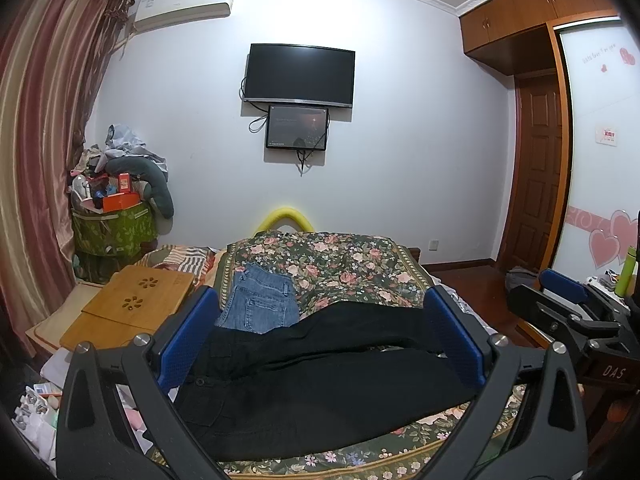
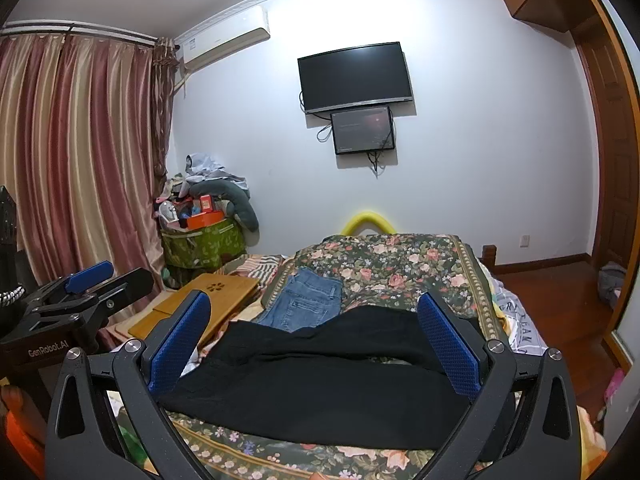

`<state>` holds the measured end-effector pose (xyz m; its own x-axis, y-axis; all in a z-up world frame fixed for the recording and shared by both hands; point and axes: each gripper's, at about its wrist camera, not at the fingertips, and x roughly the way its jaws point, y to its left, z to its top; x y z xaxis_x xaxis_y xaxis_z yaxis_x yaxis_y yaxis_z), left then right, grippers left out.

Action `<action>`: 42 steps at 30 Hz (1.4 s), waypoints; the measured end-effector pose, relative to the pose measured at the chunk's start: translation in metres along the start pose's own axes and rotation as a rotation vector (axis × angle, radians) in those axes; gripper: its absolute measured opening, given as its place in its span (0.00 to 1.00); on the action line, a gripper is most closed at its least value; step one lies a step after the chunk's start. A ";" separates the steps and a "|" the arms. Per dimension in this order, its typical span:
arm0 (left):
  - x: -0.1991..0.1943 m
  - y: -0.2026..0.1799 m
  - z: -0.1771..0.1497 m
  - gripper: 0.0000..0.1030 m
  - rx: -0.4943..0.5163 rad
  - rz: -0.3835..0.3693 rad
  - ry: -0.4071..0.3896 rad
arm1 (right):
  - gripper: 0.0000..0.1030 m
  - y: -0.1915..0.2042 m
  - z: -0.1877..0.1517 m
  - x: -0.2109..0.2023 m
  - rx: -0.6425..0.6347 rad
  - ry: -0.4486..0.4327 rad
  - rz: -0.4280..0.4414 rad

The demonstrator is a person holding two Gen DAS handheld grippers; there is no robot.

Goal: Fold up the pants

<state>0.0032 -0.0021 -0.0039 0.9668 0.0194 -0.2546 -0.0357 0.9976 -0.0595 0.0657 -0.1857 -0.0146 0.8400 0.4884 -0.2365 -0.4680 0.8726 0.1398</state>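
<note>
Black pants (image 1: 320, 376) lie spread across the near part of the floral bedspread (image 1: 340, 264), waist to the left, legs running right; they also show in the right wrist view (image 2: 320, 380). My left gripper (image 1: 320, 312) is open and empty, held above the pants with its blue pads (image 1: 188, 336) wide apart. My right gripper (image 2: 314, 316) is open and empty, also above the pants; it shows at the right edge of the left wrist view (image 1: 560, 292). The left gripper shows at the left of the right wrist view (image 2: 88, 276).
Folded blue jeans (image 1: 260, 300) lie on the bedspread just beyond the black pants. A wooden lap table (image 1: 132, 308) sits at the bed's left. A cluttered green basket (image 1: 112, 228) stands by the curtain. Televisions hang on the far wall. A wardrobe (image 1: 600, 160) is at right.
</note>
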 end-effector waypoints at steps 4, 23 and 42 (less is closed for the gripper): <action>-0.001 0.001 -0.001 1.00 0.000 -0.001 -0.002 | 1.00 -0.001 0.000 -0.001 0.001 -0.001 0.000; -0.006 -0.004 0.000 1.00 0.012 0.003 -0.022 | 1.00 -0.002 -0.001 -0.002 -0.001 -0.009 -0.001; -0.008 -0.005 0.003 1.00 0.011 -0.002 -0.020 | 1.00 -0.001 -0.003 -0.001 -0.009 -0.004 -0.003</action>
<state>-0.0037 -0.0074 0.0013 0.9719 0.0186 -0.2348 -0.0311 0.9983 -0.0497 0.0642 -0.1874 -0.0176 0.8422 0.4859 -0.2335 -0.4681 0.8740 0.1305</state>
